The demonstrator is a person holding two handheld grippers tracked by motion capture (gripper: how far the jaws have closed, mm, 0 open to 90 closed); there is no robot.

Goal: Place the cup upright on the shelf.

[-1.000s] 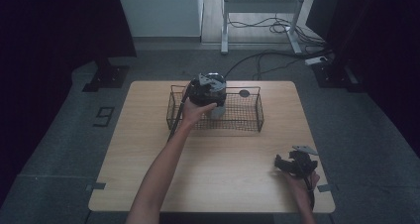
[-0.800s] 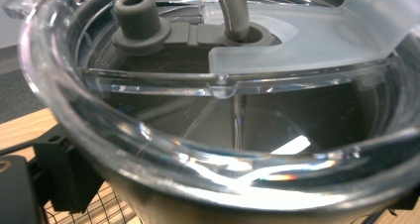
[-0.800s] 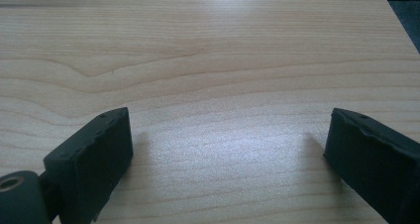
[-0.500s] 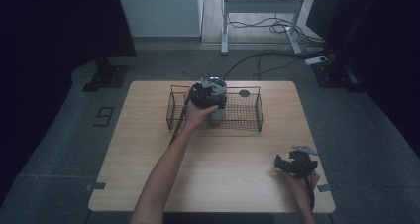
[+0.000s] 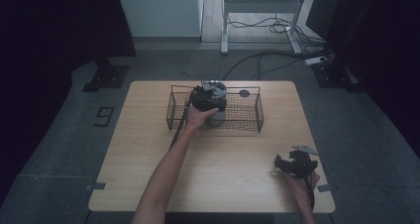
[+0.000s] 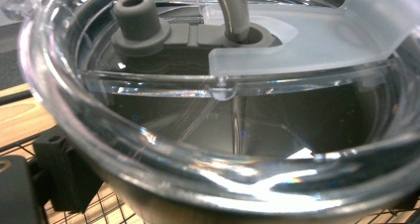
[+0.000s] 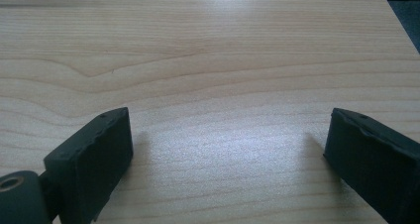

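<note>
A metal tumbler (image 5: 218, 113) with a clear plastic lid (image 6: 237, 110) and a grey straw plug stands in the left half of a wire basket (image 5: 247, 117) at the table's far middle. My left gripper (image 5: 204, 99) is shut on the tumbler's rim, and one black finger (image 6: 64, 169) shows beside the lid. A person's left hand wraps the gripper from the near side. My right gripper (image 5: 285, 163) rests low over the table's near right corner. Its jaws (image 7: 228, 149) stand wide apart over bare wood with nothing between them.
The wooden table (image 5: 148, 149) is light and flat. A small dark disc (image 5: 244, 92) lies at the basket's far rim. A black cable (image 5: 177, 130) trails from the left gripper along the forearm. Grey floor, cables and a desk frame lie beyond the far edge.
The left hand and the tumbler have sunk a little lower into the basket. The right hand has kept still.
</note>
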